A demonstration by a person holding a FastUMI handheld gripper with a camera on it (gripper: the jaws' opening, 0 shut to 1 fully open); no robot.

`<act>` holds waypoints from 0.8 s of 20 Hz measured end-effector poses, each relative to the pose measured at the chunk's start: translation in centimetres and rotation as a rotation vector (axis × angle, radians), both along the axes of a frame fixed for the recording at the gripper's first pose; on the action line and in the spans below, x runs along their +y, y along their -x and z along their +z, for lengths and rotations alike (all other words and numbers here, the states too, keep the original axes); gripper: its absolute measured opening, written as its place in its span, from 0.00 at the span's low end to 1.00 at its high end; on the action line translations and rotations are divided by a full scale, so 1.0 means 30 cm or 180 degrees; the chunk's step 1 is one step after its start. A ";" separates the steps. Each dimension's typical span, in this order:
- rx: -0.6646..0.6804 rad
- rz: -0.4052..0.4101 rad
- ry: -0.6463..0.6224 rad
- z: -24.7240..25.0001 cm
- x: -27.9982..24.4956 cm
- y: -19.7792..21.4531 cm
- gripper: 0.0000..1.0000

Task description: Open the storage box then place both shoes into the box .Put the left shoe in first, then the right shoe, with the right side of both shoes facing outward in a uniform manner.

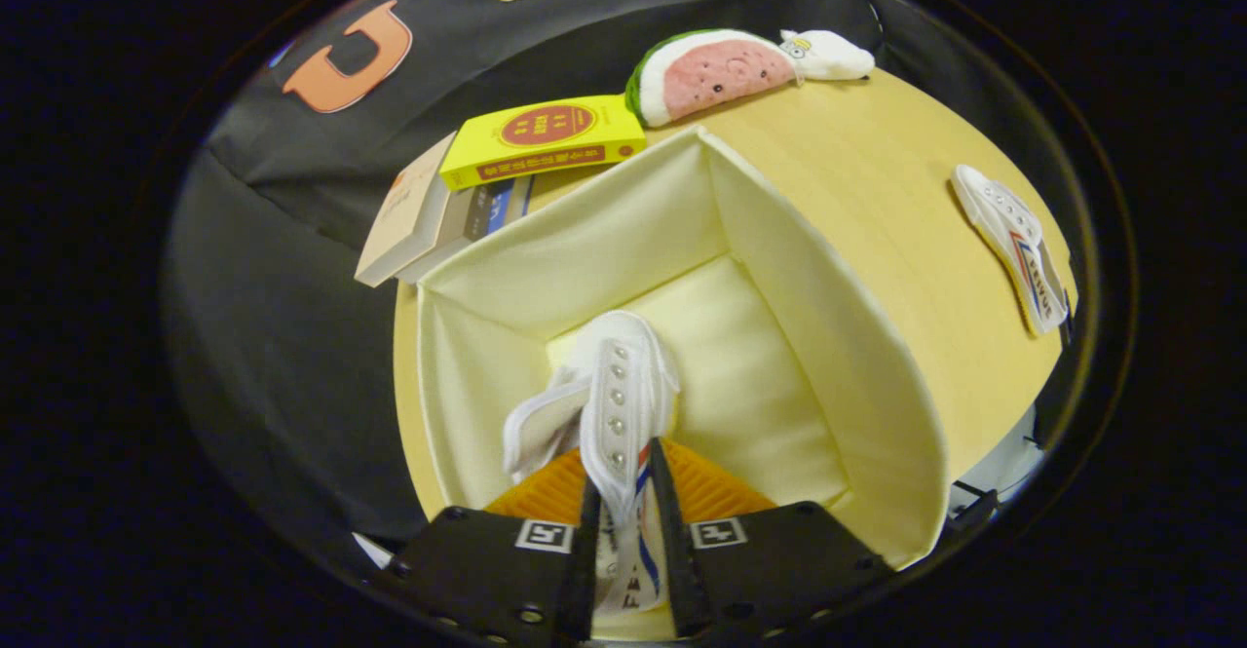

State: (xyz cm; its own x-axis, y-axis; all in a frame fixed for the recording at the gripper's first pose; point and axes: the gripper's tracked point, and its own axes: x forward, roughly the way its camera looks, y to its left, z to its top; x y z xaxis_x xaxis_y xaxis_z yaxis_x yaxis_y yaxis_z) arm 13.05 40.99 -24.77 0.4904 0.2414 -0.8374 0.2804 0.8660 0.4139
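Gripper [623, 521] clamped on a white shoe [614, 404], both fingers [590, 531] pressing its sides, shoe hanging toe-first over the open cream box [828, 356], laces and eyelets facing up. Box sits on the yellow table [877, 180], lid open, inside bare below the shoe. Second shoe [1013, 244] lies on its side on the table, well apart to the right of the box; books [487, 175] stacked just behind the box's far left corner, watermelon plush [711, 73] and small white toy [826, 54] beyond.
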 end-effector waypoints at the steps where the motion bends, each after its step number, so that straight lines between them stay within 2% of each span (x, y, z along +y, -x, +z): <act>1: 0.0010 0.0045 0.0057 0.004 -0.009 0.009 0.53; 2: -0.0016 0.0070 0.0081 0.012 -0.015 0.007 0.77; 4: -0.0146 0.0132 0.0149 0.044 -0.024 0.011 0.89; 9: -0.0665 0.0455 0.0432 0.175 -0.078 0.042 0.88; 11: -0.0919 0.0558 0.0565 0.248 -0.124 0.063 0.95; 16: -0.1525 0.0676 0.0873 0.424 -0.308 0.118 0.96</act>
State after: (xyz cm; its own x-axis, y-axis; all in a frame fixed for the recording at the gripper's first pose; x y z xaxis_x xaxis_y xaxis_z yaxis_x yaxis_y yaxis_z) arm 9.50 31.77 -12.04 0.7939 0.1816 -0.5802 -0.0737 0.9760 0.2047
